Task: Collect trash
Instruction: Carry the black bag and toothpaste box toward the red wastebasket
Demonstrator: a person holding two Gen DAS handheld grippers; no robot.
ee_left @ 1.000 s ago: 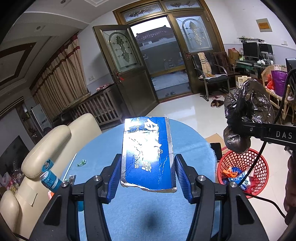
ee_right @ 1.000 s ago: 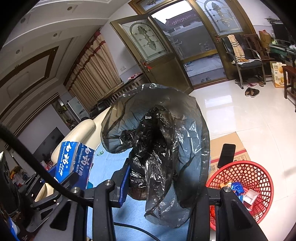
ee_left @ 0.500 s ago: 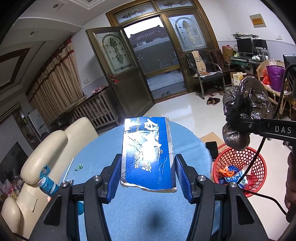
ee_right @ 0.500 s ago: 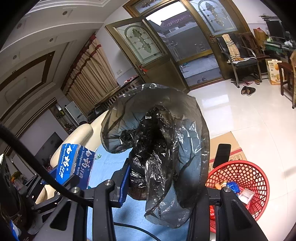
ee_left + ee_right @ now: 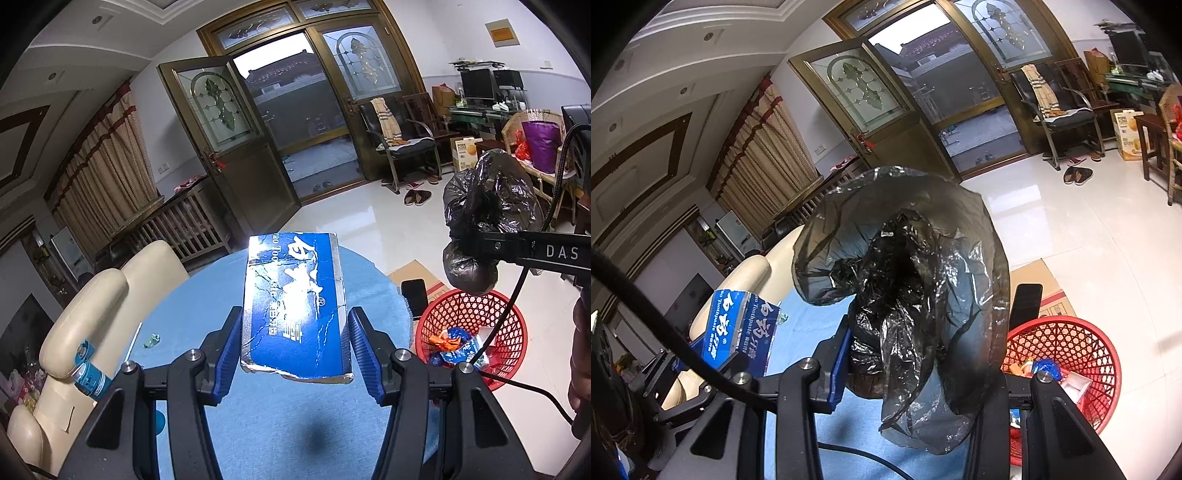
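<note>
My left gripper (image 5: 294, 352) is shut on a blue toothpaste box (image 5: 293, 306), held lifted above the round blue table (image 5: 207, 295). Its blue pads press the box's two long sides. My right gripper (image 5: 916, 354) is shut on a crumpled black plastic bag (image 5: 905, 280), which billows up and hides its right finger. In the left wrist view the same bag (image 5: 487, 210) hangs off to the right above the red mesh basket (image 5: 476, 317). In the right wrist view the box (image 5: 738, 325) shows at the left.
The red basket (image 5: 1071, 350) stands on the floor right of the table and holds several wrappers. A phone (image 5: 413, 301) leans on flat cardboard beside it. A green scrap (image 5: 151, 340) and a thin stick (image 5: 133, 339) lie on the table. A cream chair (image 5: 92, 314) with a blue tube (image 5: 90, 376) stands left.
Both views have rolled slightly. The box and the bag stay gripped as before, and neither hand has shifted noticeably.
</note>
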